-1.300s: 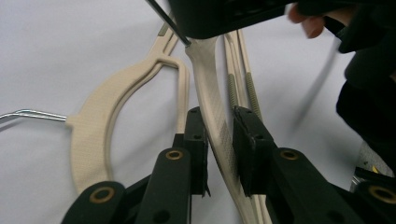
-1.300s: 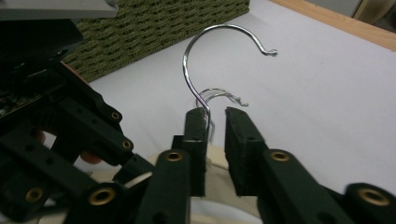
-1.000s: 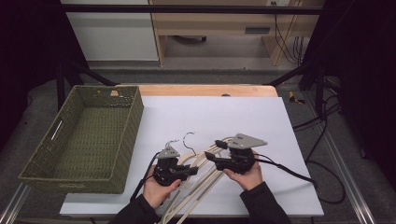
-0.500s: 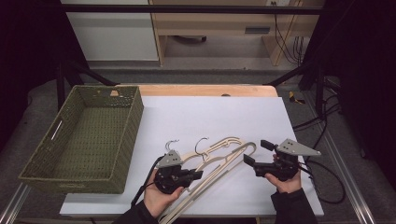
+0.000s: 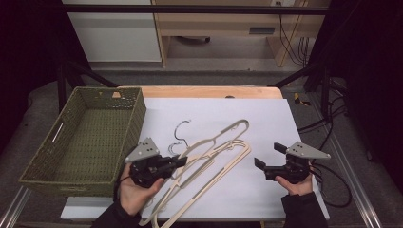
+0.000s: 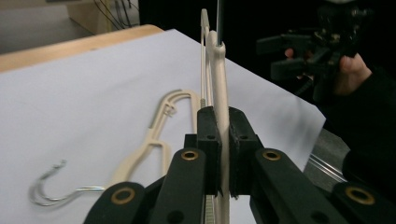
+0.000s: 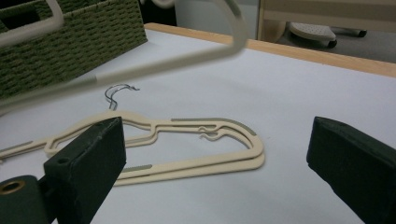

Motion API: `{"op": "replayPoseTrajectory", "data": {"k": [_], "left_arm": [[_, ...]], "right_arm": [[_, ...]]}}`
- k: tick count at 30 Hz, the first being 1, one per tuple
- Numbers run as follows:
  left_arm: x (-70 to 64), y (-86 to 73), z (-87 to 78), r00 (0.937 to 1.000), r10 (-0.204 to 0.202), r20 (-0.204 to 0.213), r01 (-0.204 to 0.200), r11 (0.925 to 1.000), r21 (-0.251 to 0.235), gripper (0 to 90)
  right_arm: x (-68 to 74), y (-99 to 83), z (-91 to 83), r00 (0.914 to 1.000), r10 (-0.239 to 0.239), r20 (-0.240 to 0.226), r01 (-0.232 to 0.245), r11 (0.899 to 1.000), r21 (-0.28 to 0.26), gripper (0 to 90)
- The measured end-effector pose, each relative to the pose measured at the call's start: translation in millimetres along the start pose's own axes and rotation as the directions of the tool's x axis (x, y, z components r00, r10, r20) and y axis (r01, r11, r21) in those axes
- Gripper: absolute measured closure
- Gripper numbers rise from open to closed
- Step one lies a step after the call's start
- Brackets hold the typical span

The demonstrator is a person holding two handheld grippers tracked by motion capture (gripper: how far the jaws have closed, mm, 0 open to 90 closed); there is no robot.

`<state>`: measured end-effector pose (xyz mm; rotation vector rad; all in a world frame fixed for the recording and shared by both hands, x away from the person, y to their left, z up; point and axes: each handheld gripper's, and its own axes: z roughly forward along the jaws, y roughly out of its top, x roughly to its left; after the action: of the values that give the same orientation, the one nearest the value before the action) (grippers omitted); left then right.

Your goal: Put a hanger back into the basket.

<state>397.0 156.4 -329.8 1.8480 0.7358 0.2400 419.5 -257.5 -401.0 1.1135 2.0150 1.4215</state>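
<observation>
Jaws of left gripper (image 5: pixel 178 162) pinching 1 lifted hanger (image 6: pixel 219 93) (palm up), right gripper (image 5: pixel 268 159) jaws spread, level, empty.

The table (image 5: pixel 209 91) has a wooden top, showing as a bare strip along its far edge. A large white sheet (image 5: pixel 266 118) covers most of the surface. A green woven basket (image 5: pixel 83 137) stands at the left side, overlapping the sheet's left edge. Cream hangers (image 7: pixel 187 154) with wire hooks (image 7: pixel 119 93) lie flat on the sheet near the middle, stacked closely; there appear to be two, though the count is hard to confirm.
</observation>
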Motion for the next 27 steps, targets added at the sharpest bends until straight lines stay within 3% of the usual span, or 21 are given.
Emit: {"op": "replayPoseTrajectory", "data": {"k": [12, 19, 21, 24, 27], "left_arm": [[46.5, 42.4, -60.5, 0.996, 0.045, -0.077, -0.049, 0.9979, -0.042, 85.5], [82.3, 55.3, -87.1, 0.9891, 0.066, -0.131, -0.073, 0.996, -0.051, 85.4], [92.3, 57.2, -93.7, 0.9842, 0.074, -0.161, -0.084, 0.9951, -0.053, 85.4], [102.5, 58.3, -99.9, 0.9827, 0.069, -0.172, -0.08, 0.9953, -0.054, 85.3], [121.0, 59.1, -111.4, 0.9779, 0.069, -0.197, -0.081, 0.9954, -0.051, 85.3]], "right_arm": [[-0.1, 0.2, 0.4, 1.0, -0.002, 0.006, 0.002, 1.0, -0.006, 4.3], [-0.3, 0.4, 0.6, 0.9999, -0.004, 0.016, 0.004, 1.0, -0.011, 3.8], [-0.3, 0.4, 0.7, 0.9998, -0.004, 0.018, 0.004, 1.0, -0.013, 3.6], [-0.4, 0.4, 0.6, 0.9998, -0.006, 0.019, 0.006, 1.0, -0.016, 3.4], [-0.7, 0.7, 0.4, 0.9998, -0.004, 0.022, 0.004, 1.0, -0.018, 3.1]]}}
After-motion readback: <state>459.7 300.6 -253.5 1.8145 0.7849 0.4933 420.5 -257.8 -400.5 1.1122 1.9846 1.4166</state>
